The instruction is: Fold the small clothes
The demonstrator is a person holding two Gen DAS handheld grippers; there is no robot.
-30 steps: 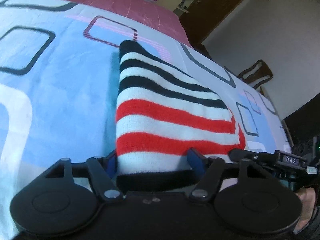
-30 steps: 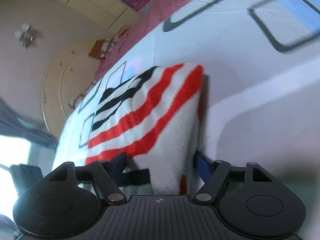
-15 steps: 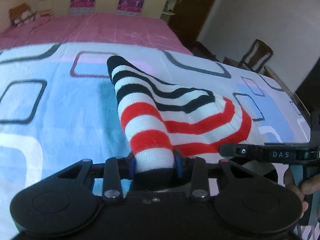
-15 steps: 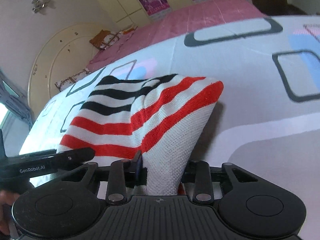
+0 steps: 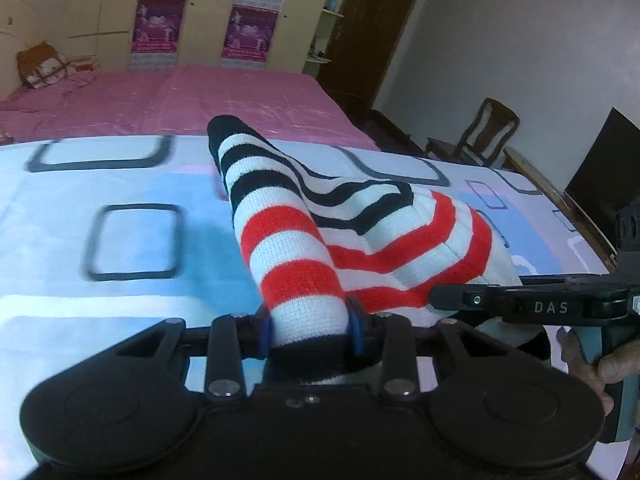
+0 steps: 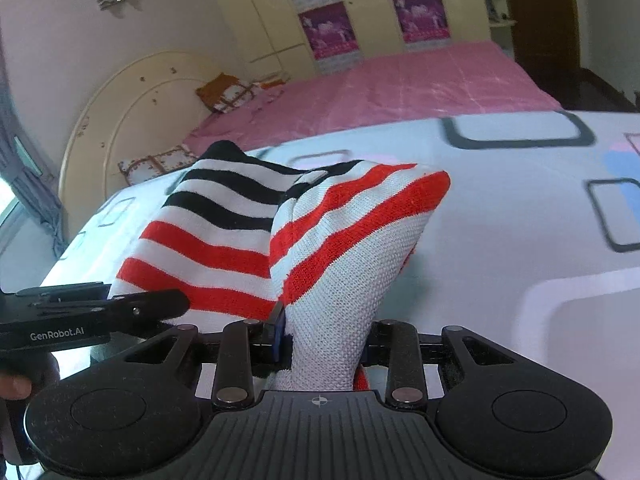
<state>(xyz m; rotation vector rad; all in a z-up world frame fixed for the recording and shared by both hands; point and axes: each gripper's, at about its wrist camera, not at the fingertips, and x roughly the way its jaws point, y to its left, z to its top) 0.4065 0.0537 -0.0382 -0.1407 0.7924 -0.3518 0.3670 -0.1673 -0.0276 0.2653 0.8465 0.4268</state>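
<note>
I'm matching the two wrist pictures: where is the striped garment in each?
Left wrist: striped garment at centre, rising from the left gripper.
Right wrist: striped garment centre-left, rising from the right gripper.
Shared landmark: pink bedspread behind it.

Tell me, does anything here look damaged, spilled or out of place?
Nothing stands out. The striped garment looks bunched only because the left gripper and right gripper each pinch an end, lifting it off the patterned bedspread.

Home bedroom: bed (image 6: 420,92), headboard (image 6: 120,120), wardrobe (image 5: 200,12), chair (image 5: 484,136).
</note>
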